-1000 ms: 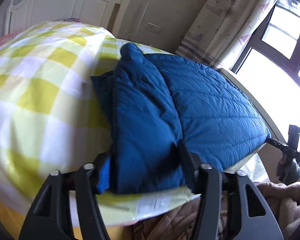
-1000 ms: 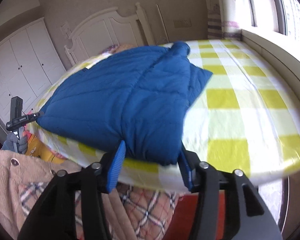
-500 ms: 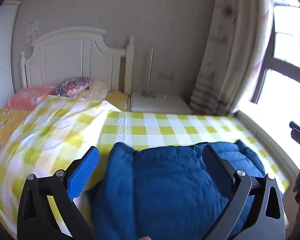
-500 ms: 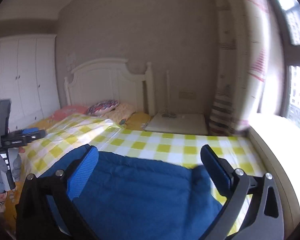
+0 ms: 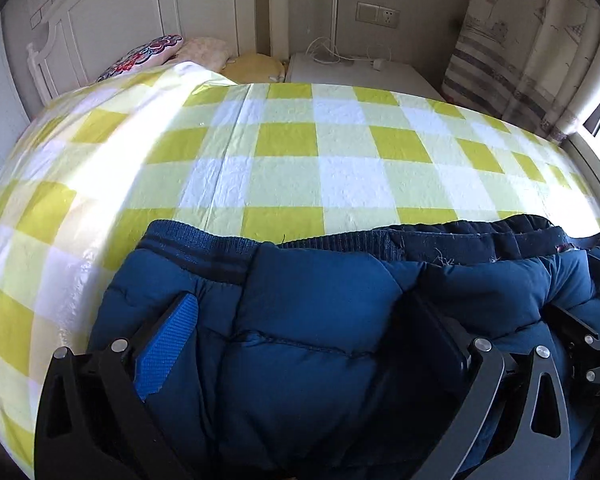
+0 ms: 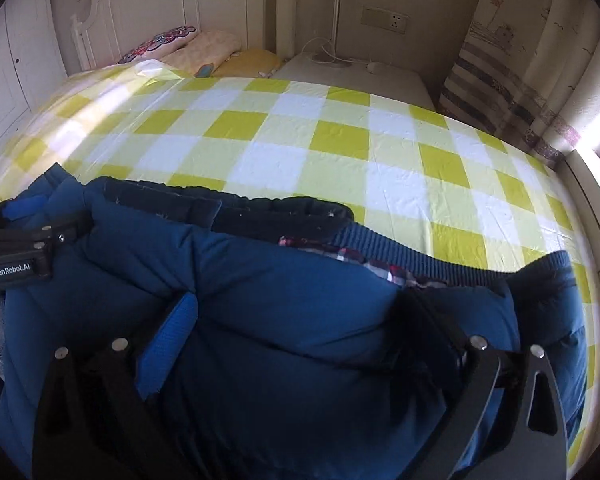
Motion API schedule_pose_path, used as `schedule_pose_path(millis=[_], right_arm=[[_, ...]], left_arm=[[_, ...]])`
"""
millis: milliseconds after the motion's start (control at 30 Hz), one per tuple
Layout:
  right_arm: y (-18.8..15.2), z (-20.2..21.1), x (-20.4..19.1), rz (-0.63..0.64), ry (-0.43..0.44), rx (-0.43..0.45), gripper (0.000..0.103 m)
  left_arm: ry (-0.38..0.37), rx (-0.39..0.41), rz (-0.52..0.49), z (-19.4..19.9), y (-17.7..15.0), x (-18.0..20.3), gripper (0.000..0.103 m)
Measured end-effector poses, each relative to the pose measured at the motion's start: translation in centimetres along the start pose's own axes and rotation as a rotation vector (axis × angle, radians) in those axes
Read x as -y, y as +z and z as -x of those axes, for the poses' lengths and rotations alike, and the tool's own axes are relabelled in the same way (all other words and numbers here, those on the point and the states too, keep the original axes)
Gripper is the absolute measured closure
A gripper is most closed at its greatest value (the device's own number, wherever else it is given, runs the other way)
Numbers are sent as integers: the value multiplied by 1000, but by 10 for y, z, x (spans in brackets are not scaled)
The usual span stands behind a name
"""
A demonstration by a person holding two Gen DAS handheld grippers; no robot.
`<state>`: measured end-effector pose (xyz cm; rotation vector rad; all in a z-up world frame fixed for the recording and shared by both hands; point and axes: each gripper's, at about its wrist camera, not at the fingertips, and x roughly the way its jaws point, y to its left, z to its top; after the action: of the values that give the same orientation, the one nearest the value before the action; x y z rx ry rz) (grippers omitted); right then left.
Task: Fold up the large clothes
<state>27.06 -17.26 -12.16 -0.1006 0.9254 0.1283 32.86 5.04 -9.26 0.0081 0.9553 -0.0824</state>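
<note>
A bed [image 5: 320, 168] in a yellow-and-white checked cover — a folded blue padded jacket [image 5: 320, 320] lies near its edge.

Deep blue quilted jacket [image 5: 312, 320]; yellow-and-white checked bedcover [image 5: 284, 148]; floral pillow [image 5: 140, 56]

Black angular finger frames w/ triangular cutouts, silver screws at pivots on left gripper [image 5: 308, 320] and right gripper [image 6: 304, 316]. Bright blue textured pads [image 5: 166, 346] inside fingers. White "GenRobot.AI" label [image 6: 11, 272] on left unit's black body.
</note>
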Motion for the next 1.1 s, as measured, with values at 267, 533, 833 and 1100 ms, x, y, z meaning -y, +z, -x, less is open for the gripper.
schedule_pose_path(millis=[267,533,833,1100], right_arm=[[8,1,-6,27,-38,9,3],[5,15,47,-35,-113,-29,2],[-13,36,126,-325,24,65,14],[-17,7,116,-279,-24,7,7]], left_arm=[[-32,21,20,1,-2,-4,4],[-43,24,28,2,-1,-4,4],[-44,25,30,2,-2,-4,4],[-35,40,14,22,7,7,4]])
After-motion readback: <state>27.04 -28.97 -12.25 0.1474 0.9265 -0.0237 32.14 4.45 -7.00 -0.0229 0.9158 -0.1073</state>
